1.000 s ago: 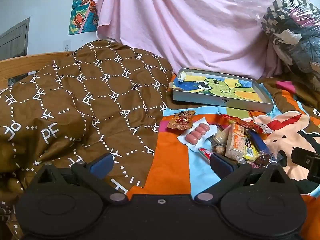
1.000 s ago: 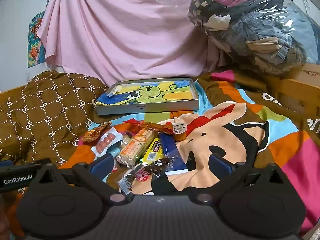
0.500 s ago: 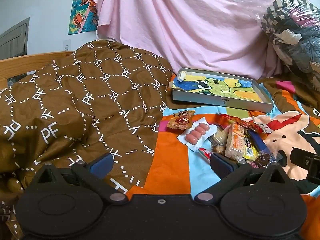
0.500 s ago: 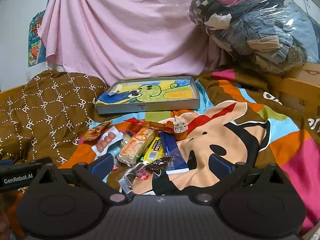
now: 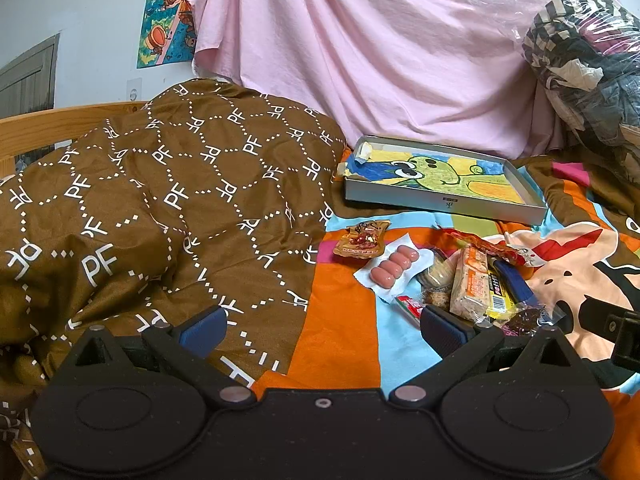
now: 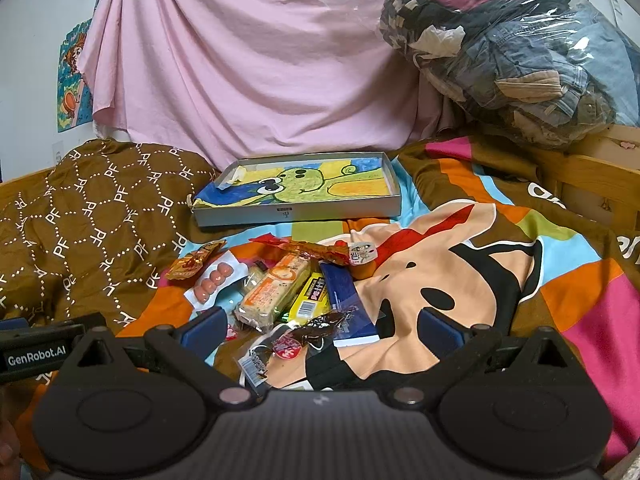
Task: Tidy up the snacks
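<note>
A pile of wrapped snacks lies on the cartoon bedspread: a sausage pack (image 5: 394, 267) (image 6: 212, 282), an orange snack packet (image 5: 362, 236) (image 6: 195, 261), an orange-white bar (image 5: 470, 280) (image 6: 276, 290), a yellow bar (image 6: 313, 300), a blue pack (image 6: 344, 296), a long red pack (image 6: 308, 249) and a dark candy (image 6: 320, 326). A shallow grey box lid (image 5: 444, 204) (image 6: 298, 212) with a green cartoon drawing lies behind them. My left gripper (image 5: 322, 322) is open and empty, left of the pile. My right gripper (image 6: 320, 328) is open and empty, just before the pile.
A brown patterned duvet (image 5: 160, 200) is heaped at the left. A pink sheet (image 6: 248, 72) hangs behind. A plastic bag of clothes (image 6: 512, 48) sits at the back right. A wooden bed frame (image 6: 592, 176) runs along the right edge.
Almost nothing: the right wrist view has shifted very slightly, so the snacks sit a touch higher. Both grippers stay open and empty.
</note>
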A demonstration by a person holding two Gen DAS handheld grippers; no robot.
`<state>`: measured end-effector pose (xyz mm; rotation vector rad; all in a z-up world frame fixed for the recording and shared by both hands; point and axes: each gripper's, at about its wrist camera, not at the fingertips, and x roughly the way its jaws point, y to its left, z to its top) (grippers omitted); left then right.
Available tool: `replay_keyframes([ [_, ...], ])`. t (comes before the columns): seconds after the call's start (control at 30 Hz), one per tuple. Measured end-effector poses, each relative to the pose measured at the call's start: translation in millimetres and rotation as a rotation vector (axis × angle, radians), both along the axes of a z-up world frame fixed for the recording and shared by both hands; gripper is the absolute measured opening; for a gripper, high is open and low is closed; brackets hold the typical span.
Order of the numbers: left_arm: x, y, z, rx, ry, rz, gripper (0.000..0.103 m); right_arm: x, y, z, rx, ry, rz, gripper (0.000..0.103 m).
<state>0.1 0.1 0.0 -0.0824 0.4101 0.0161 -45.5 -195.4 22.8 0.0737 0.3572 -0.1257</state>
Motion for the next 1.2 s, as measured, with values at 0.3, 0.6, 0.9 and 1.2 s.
replay_keyframes([
  [0.3,0,0,0,-0.001,0.001,0.000,0.102,1,0,0,0.000,0.002,0.000,0.103],
  [0.6,0,0,0,-0.002,0.001,0.000,0.102,2,-1,0,0.001,0.004,0.000,0.103],
  [0.9,-1,1,2,0.002,0.006,0.004,0.102,1,3,-4,0.002,0.006,0.006,0.103],
  [1.2,12,-5,4,0.041,0.045,0.023,0.102,9,-2,5,0.029,-0.011,0.049,0.103],
])
